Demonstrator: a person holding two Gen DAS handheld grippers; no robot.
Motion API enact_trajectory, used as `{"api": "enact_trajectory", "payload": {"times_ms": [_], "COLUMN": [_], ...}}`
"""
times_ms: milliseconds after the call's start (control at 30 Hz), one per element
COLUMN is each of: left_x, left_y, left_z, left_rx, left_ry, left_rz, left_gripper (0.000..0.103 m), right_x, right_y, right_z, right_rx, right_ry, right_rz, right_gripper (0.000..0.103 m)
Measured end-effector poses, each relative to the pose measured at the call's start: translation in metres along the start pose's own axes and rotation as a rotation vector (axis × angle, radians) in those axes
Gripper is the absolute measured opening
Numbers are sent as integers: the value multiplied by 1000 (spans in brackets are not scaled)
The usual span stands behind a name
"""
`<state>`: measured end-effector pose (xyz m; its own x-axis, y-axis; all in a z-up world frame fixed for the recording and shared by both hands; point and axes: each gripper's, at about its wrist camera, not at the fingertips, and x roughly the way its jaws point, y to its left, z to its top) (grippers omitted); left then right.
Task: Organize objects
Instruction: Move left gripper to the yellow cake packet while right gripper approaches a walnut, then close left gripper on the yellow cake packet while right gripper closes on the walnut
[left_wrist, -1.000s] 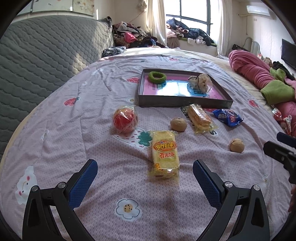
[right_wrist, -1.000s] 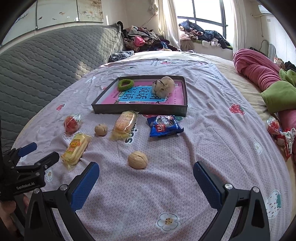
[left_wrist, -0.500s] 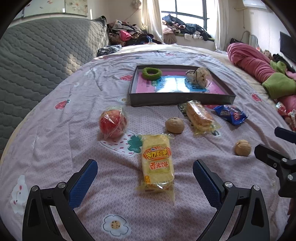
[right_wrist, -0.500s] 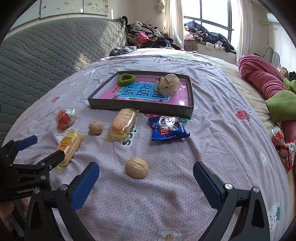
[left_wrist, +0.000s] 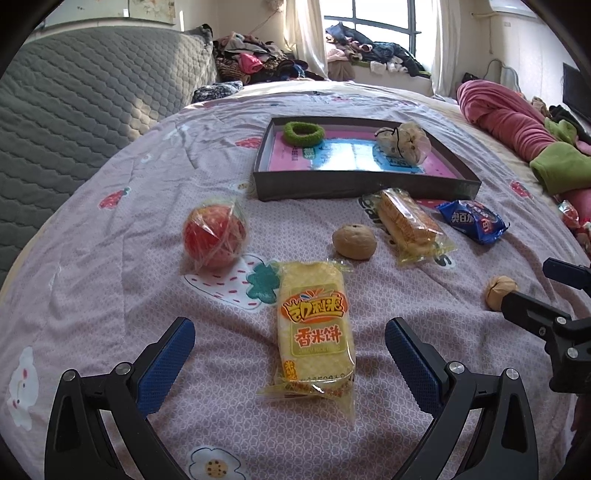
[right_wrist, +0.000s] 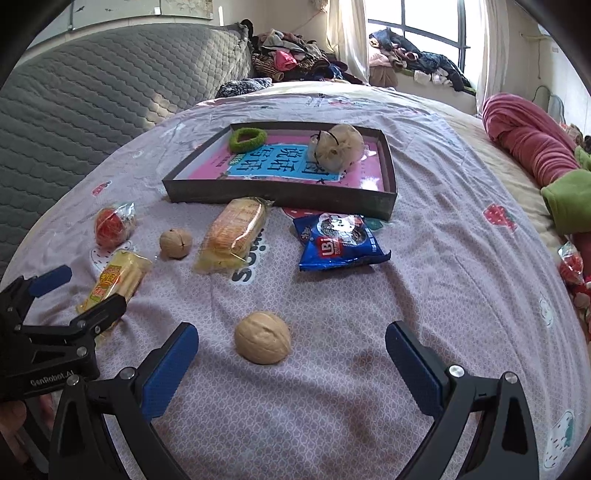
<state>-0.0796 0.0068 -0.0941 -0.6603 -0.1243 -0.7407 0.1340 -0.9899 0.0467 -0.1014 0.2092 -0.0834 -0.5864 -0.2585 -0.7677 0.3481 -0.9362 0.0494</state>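
Left gripper (left_wrist: 290, 354): jaws wide apart, empty, straddling yellow rice-cracker packet (left_wrist: 316, 332) on the bedspread (left_wrist: 110, 295). Right gripper (right_wrist: 291, 354): likewise spread, empty, framing near walnut (right_wrist: 263, 342). Step, as judged: approach before pick-up; next calls for lowering and closing on each item. Destination: dark tray (right_wrist: 280, 194) beyond, holding green ring (right_wrist: 246, 139) and tied pouch (right_wrist: 338, 147); middle floor free. Bedspread soft, roomy around both targets
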Motion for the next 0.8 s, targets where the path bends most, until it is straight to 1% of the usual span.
{"api": "enact_trajectory", "payload": {"times_ms": [133, 200, 300, 500, 567, 633, 767, 800], "left_x": [2, 2, 0, -2, -3, -6, -4, -3], "left_y": [1, 2, 2, -1, -3, -7, -15, -15], "left_z": [0, 2, 3, 5, 4, 4, 2, 2], "left_rx": [-5, -13, -12, -4, 3, 6, 32, 31], "left_ry": [-2, -7, -20, -28, -32, -34, -25, -22], "left_rz": [-8, -13, -10, -17, -6, -16, -27, -30], "left_gripper": [103, 103, 103, 102, 100, 99, 98, 95], "right_x": [6, 8, 10, 11, 11, 11, 12, 12], "right_y": [1, 1, 2, 7, 8, 9, 9, 9], "right_z": [-2, -2, -3, -5, -5, -5, -6, -6], "right_rx": [1, 10, 10, -9, -16, -16, -10, -14], "right_ry": [18, 22, 23, 23, 23, 24, 30, 32], "right_rz": [8, 11, 13, 18, 14, 14, 15, 12], "right_gripper": [101, 98, 97, 91, 89, 84, 80, 79]}}
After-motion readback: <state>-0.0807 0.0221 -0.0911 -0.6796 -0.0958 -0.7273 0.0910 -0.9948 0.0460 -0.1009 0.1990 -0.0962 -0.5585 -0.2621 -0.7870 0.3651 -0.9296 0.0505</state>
